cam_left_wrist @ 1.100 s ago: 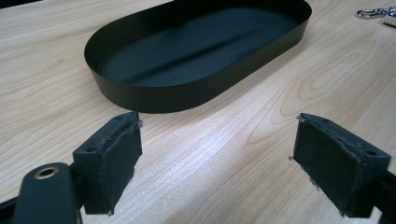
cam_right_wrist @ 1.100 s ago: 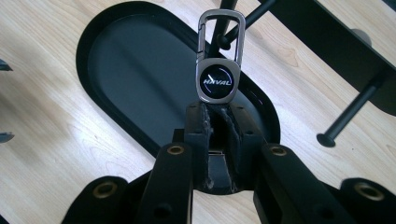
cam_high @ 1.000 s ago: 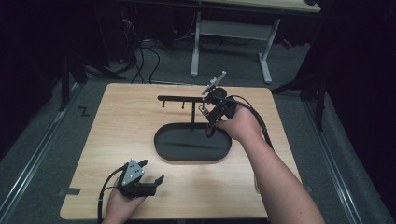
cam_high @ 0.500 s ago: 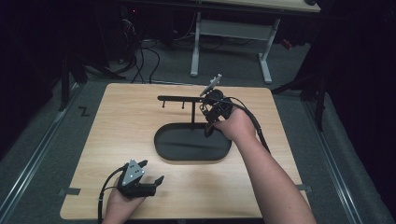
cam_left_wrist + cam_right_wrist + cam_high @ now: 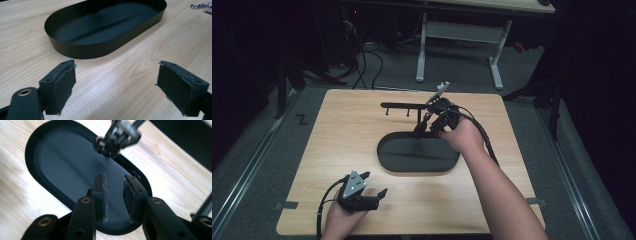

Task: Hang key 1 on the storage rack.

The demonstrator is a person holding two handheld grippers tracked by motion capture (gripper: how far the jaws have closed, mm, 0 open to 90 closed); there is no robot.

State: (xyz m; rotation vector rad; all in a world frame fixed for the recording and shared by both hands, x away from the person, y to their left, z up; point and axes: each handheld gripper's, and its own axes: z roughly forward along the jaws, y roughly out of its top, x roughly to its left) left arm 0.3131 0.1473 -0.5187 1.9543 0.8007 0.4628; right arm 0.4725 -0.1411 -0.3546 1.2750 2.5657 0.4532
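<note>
A black oval tray (image 5: 418,156) lies near the middle of a light wooden table (image 5: 337,140), and everything else is placed here in relation to it. Beyond the tray's far rim stands a thin black rack (image 5: 404,106) with a horizontal bar and small pegs hanging from it. The right gripper (image 5: 426,126) hovers over the tray's far right end, held by the person's right hand (image 5: 464,137), with the forearm reaching in across the tray's right side. In the right gripper view its jaws stand a little apart with nothing between them, pointing down at the tray floor; past them, at the tray's far rim, a blurred metal object (image 5: 117,137) shows, too smeared to identify. The left gripper (image 5: 371,186) rests low, well on the near side of the tray and toward its left end, held in the left hand (image 5: 343,220). In the left gripper view its jaws are spread wide and empty, with bare wood between them and the tray ahead. A small silvery clasp (image 5: 200,5) lies on the table beside the tray.
</note>
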